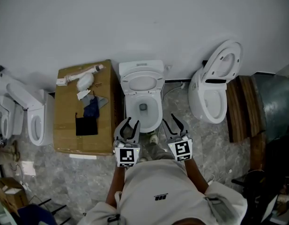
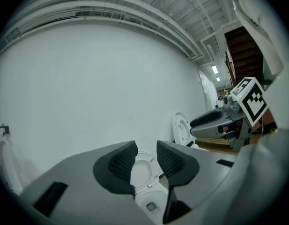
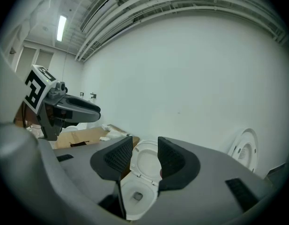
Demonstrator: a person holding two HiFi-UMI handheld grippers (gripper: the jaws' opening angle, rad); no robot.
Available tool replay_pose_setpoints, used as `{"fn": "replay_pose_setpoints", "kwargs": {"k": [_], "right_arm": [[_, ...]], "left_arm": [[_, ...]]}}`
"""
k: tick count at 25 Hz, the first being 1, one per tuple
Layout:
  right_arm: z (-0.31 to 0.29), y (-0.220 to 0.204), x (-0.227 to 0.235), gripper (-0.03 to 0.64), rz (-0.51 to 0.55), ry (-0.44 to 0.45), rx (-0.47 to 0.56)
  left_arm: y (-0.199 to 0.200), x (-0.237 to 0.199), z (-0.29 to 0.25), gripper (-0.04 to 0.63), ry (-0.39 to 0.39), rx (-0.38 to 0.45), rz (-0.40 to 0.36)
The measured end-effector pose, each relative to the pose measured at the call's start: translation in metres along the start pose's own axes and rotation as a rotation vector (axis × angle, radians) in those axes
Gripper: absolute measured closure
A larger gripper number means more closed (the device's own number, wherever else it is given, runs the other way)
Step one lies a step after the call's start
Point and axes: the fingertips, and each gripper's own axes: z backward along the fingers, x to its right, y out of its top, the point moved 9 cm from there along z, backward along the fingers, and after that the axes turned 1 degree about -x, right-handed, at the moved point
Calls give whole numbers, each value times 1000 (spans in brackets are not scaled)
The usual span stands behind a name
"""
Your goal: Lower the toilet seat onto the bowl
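A white toilet stands against the wall in the middle of the head view. Its seat [image 1: 127, 84] is raised and leans back on the tank, and the bowl [image 1: 156, 114] below it is uncovered. My left gripper [image 1: 133, 122] hovers just short of the bowl's front left, apart from it, its jaws a little open and empty. My right gripper [image 1: 168, 119] hangs off the front right, also open and empty. In the left gripper view the seat [image 2: 140, 171] shows through the gap of the left gripper [image 2: 146, 156]. The right gripper [image 3: 145, 151] frames the seat [image 3: 147, 145] and bowl [image 3: 148, 198].
A cardboard box [image 1: 69, 125] with white fittings on top stands left of the toilet. Another toilet [image 1: 212, 90] with its lid up stands at the right, beside wooden boards [image 1: 238, 107]. More white toilets [image 1: 34, 118] line the far left. The floor is grey stone.
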Motion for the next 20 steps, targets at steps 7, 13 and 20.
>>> {"fn": "replay_pose_setpoints", "kwargs": {"k": [7,13,20], "right_arm": [[-35,7,45,446,4,51,12],[-66,10,76,448,8,86,15],[-95,9,104,448,-3,119,17]], "left_arm": [[13,-1,-44,442,49,-18,-5],[21,-5,-80,442,88,-24,-3],[24,-11,-116,443,126,-38,-3]]}}
